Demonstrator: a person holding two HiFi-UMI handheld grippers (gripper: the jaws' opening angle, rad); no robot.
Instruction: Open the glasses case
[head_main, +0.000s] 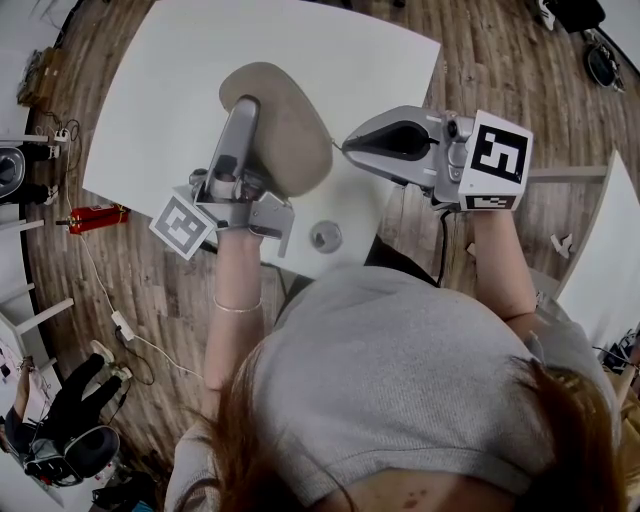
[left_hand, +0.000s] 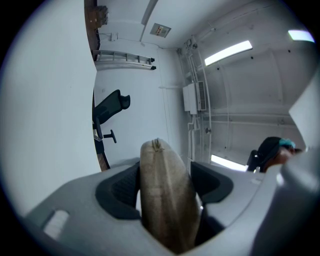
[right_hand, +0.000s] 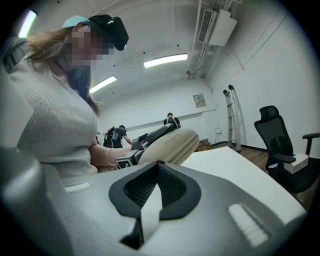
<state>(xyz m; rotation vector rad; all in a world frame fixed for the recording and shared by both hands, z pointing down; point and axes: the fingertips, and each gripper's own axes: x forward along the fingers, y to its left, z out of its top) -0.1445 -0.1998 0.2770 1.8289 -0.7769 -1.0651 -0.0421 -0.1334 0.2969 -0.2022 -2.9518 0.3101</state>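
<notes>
A beige oval glasses case (head_main: 290, 135) is lifted above the white table (head_main: 170, 80), with my left gripper (head_main: 252, 118) shut on its near end. The jaws press its two flat sides, one finger lying along the top. In the left gripper view the case (left_hand: 165, 200) stands edge-on between the pads, its zip seam facing up. My right gripper (head_main: 342, 148) comes in from the right with its jaws shut at the case's right edge. In the right gripper view a small dark zipper pull (right_hand: 157, 163) shows at the closed tips of the gripper (right_hand: 157, 166), and the case (right_hand: 172, 142) lies just behind.
A small round silver object (head_main: 325, 236) lies near the table's front edge. A second white table (head_main: 605, 260) stands to the right. A black office chair (right_hand: 277, 135) and a ladder (right_hand: 234, 117) are beside the table. People (right_hand: 170, 119) stand far back. Cables and a red object (head_main: 95, 215) lie on the floor.
</notes>
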